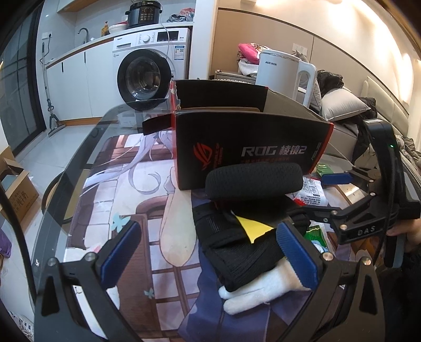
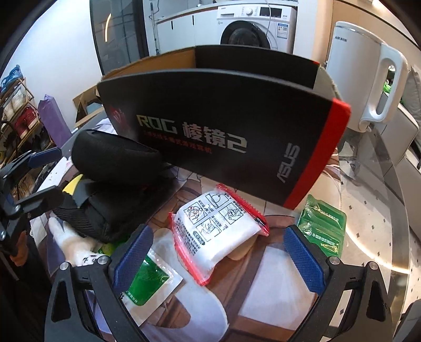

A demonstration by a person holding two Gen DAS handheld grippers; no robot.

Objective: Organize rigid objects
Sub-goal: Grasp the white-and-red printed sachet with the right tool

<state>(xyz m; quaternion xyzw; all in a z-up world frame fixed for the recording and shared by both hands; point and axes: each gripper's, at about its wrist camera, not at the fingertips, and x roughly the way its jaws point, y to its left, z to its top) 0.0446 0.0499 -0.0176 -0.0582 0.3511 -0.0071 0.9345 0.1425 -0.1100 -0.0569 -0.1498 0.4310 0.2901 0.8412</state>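
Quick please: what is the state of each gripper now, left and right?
Left gripper: jaws open, holding nothing, black headset between them.
Right gripper: jaws open, holding nothing, over the white packet.

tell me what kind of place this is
Probably a small apartment's combined living and laundry area: a washing machine under a counter, a rice cooker on top, and a sofa with cushions beside the glass table.

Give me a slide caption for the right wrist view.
Open right gripper hovers over a red-edged white packet before the open ROG headset box.
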